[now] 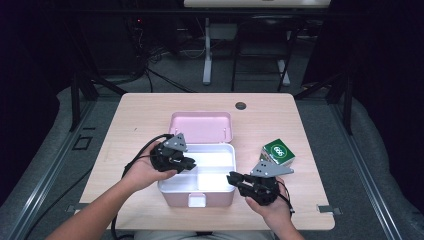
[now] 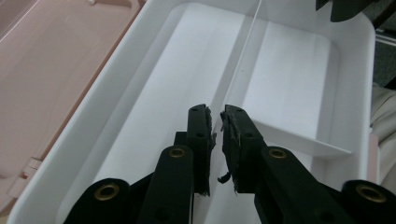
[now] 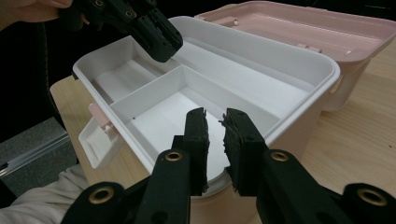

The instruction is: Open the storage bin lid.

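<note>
The open pink box (image 1: 200,127) sat mid-tabletop; its white tray (image 1: 220,162) looked light, stiff, slick, best gripped by the rim. Left gripper (image 1: 187,163) at nine o'clock, right gripper (image 1: 231,176) at four, fingers nearly together, empty.

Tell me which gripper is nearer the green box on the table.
Right. The right gripper is held at the pink case's right front edge, with the green box just beyond that hand. The left gripper hangs over the case's white tray, farther from the box.

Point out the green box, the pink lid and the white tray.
green box (image 1: 278,151), high view, its top face.
pink lid (image 1: 201,126), high view, its inner face.
white tray (image 3: 243,88), right gripper view, floor of its long compartment.
</note>
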